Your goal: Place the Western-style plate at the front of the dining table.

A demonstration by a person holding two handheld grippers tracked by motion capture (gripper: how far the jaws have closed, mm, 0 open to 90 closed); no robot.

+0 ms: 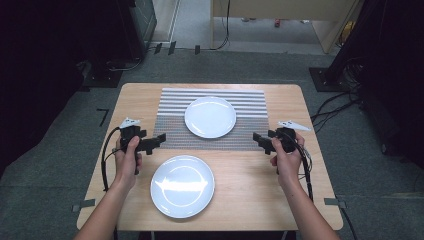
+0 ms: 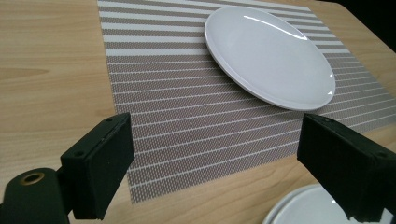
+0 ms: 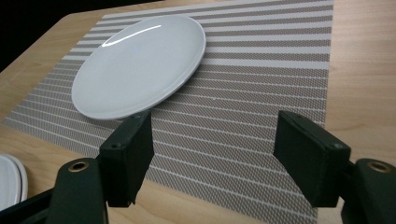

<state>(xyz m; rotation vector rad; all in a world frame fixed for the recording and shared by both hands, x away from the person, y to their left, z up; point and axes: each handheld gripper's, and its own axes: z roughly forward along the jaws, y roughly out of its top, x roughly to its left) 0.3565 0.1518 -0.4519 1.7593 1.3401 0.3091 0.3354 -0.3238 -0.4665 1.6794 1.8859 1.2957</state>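
Note:
A white plate (image 1: 210, 116) (image 2: 268, 56) (image 3: 137, 63) rests on a grey striped placemat (image 1: 212, 140) (image 2: 187, 112) (image 3: 261, 88) at the table's middle. A second white plate (image 1: 182, 186) (image 2: 303, 210) (image 3: 9, 182) lies on the bare wood nearer the front edge. My left gripper (image 1: 159, 140) (image 2: 215, 172) hovers at the mat's left front corner, open and holding nothing. At the mat's right front corner my right gripper (image 1: 257, 138) (image 3: 215, 163) is open too, its jaws wide apart over the mat and empty.
The wooden table (image 1: 250, 200) (image 2: 42, 70) (image 3: 364, 70) has bare wood on both sides of the mat and along the front. Black cables (image 1: 104, 165) trail from both grippers. Dark equipment and cables stand on the floor around the table.

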